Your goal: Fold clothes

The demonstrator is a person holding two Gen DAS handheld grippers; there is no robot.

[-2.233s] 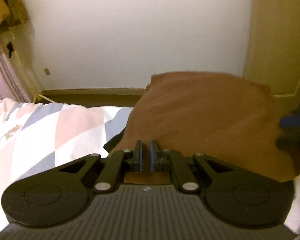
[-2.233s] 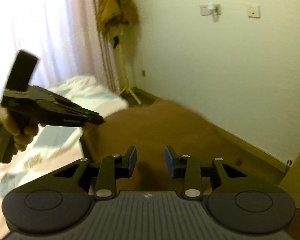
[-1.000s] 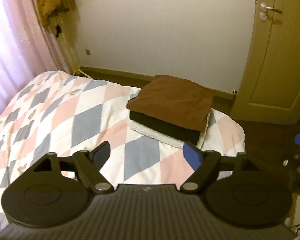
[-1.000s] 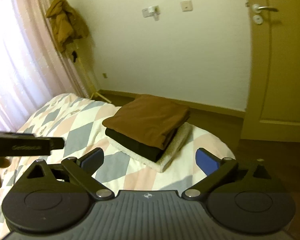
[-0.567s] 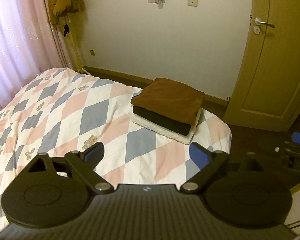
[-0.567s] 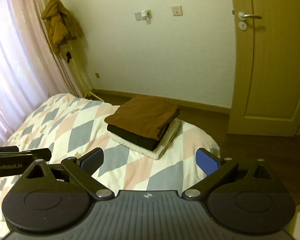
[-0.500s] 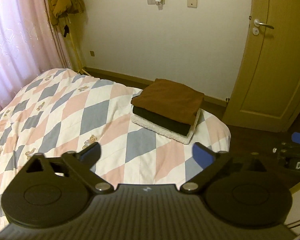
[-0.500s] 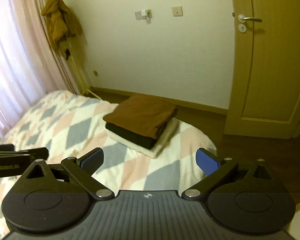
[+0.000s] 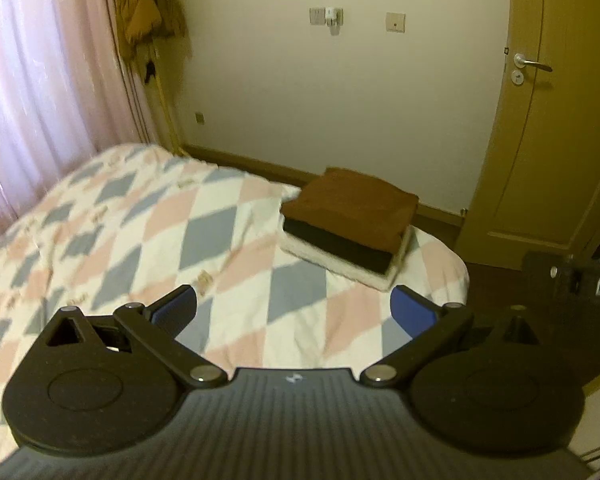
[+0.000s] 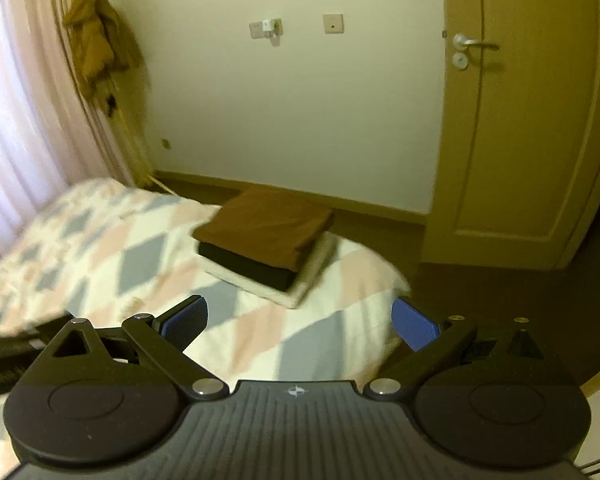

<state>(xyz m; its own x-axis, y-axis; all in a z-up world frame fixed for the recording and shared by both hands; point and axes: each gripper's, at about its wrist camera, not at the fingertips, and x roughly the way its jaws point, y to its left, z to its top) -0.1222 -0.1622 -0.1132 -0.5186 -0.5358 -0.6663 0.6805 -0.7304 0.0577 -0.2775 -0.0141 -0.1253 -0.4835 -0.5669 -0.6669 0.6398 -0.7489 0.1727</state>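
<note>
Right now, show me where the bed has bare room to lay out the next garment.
The quilt is bare from the curtain side across to the stack. The near strip before the left tool and right tool, both open, is free too. The far corner by the door is taken: brown garment atop black garment and white garment.

The left gripper [image 9: 294, 310] was matt black plastic with a ribbed grey deck, bright metal rivets and blue textured pads; the right gripper [image 10: 298, 322] looked the same. The quilt [image 9: 148, 240] was soft, slightly creased cotton-like cloth. Near its far corner, the brown garment [image 9: 352, 206] was smooth matt cloth, the black garment [image 9: 336, 242] matt too, the white garment [image 9: 384, 276] fleecy. The door [image 10: 528, 120] had satin painted wood and a shiny metal handle [image 10: 474, 43]. The curtain [image 9: 40, 92] was sheer cloth.
</note>
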